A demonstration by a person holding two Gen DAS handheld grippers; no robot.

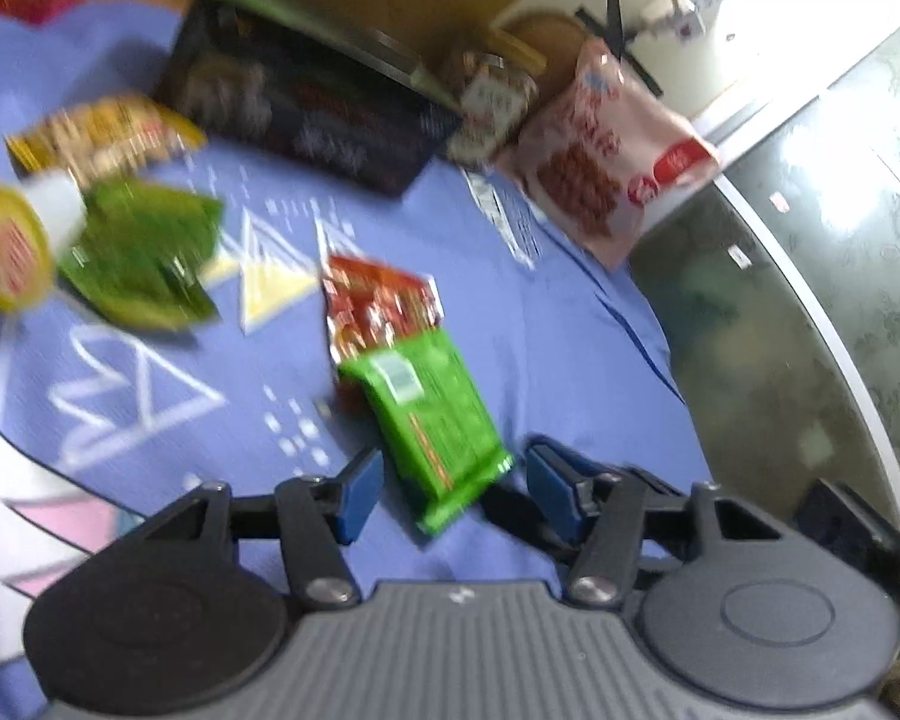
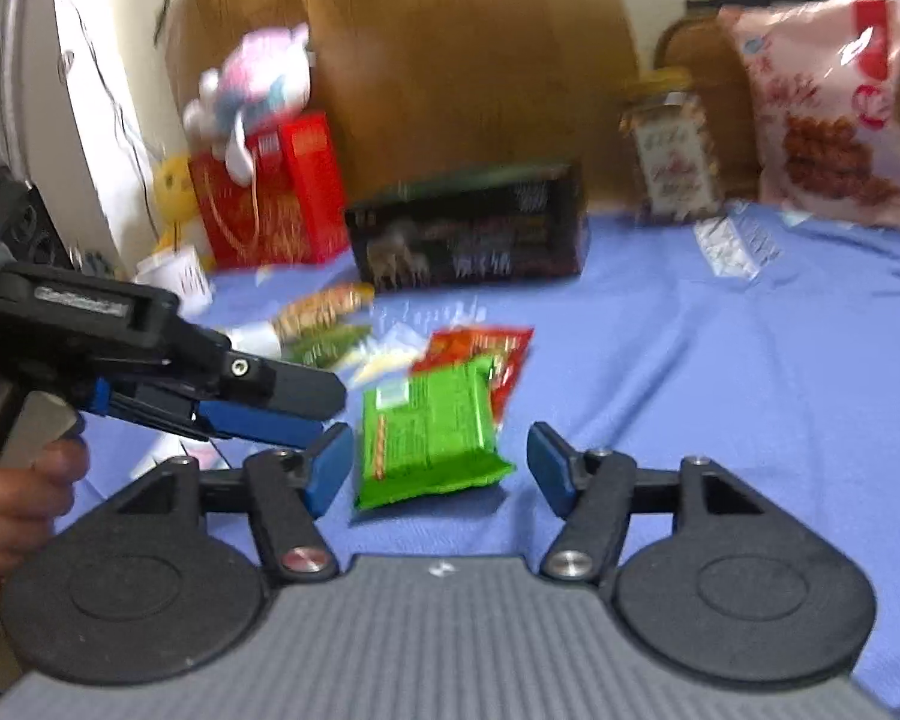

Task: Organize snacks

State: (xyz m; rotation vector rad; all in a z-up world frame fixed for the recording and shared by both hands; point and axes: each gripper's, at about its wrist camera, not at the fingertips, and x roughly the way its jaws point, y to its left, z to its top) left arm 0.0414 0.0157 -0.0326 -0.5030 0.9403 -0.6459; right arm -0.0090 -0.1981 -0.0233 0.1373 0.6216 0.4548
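A bright green snack packet (image 1: 432, 420) (image 2: 432, 432) lies on the blue cloth (image 1: 570, 360) (image 2: 720, 390), its far end over a red snack packet (image 1: 378, 306) (image 2: 486, 354). My left gripper (image 1: 456, 489) is open, and the packet's near end sits between its blue pads (image 1: 360, 492) without touching them. My right gripper (image 2: 441, 468) is open too, straddling the same packet's near end with gaps on both sides. In the right wrist view the left gripper (image 2: 318, 414) comes in from the left, held by a hand (image 2: 18, 498).
A black box (image 1: 306, 108) (image 2: 468, 234), a jar (image 1: 498, 102) (image 2: 672, 150) and a pink snack bag (image 1: 606, 150) (image 2: 828, 114) stand at the back. A yellow-brown packet (image 1: 102, 132), a green packet (image 1: 144, 252) and a yellow-lidded cup (image 1: 6, 246) lie left. A red box (image 2: 270, 192) stands far left.
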